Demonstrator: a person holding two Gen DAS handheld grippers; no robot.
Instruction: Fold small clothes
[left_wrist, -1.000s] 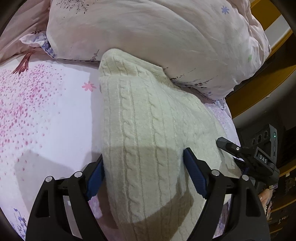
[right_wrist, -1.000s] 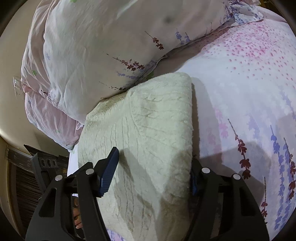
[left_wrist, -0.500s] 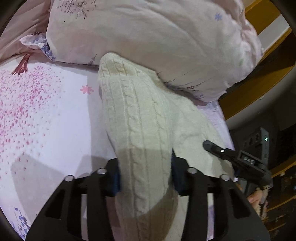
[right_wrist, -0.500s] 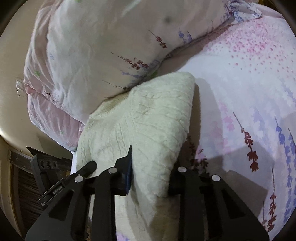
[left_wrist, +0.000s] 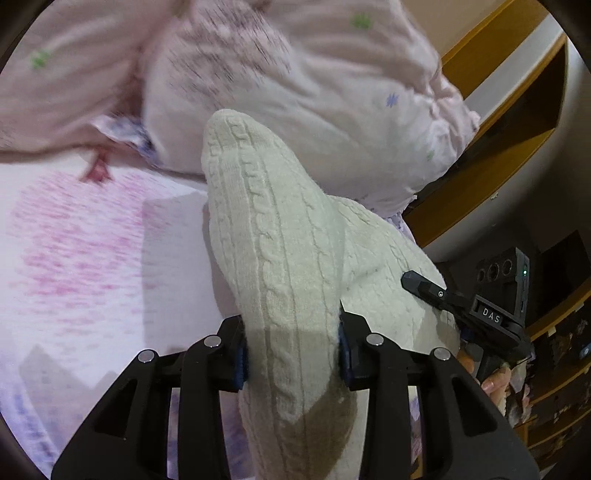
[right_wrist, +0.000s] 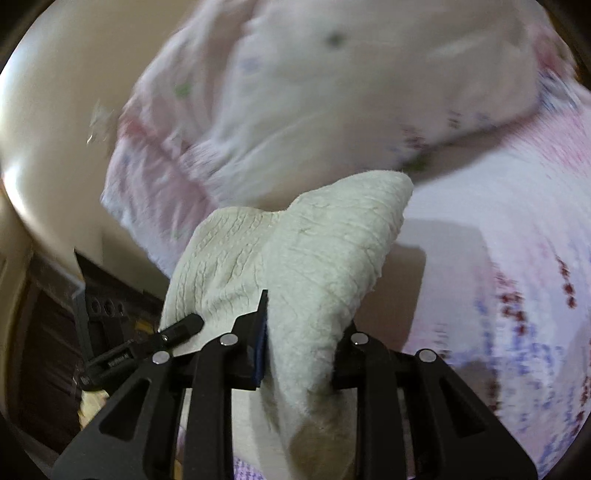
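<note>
Both claws are clenched on the cream sweater (left_wrist: 280, 258), lifted off the bedsheet (left_wrist: 74, 251) before the pillows (left_wrist: 295, 74). The left claw (left_wrist: 291, 354) view shows cable knit; the right claw (right_wrist: 299, 350) view shows a smoother side.

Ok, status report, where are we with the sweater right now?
Left gripper shut on the sweater. Right gripper shut on the sweater too. Cream knit bunched and lifted off the bedsheet. Pillow close behind, nothing blocking.
</note>
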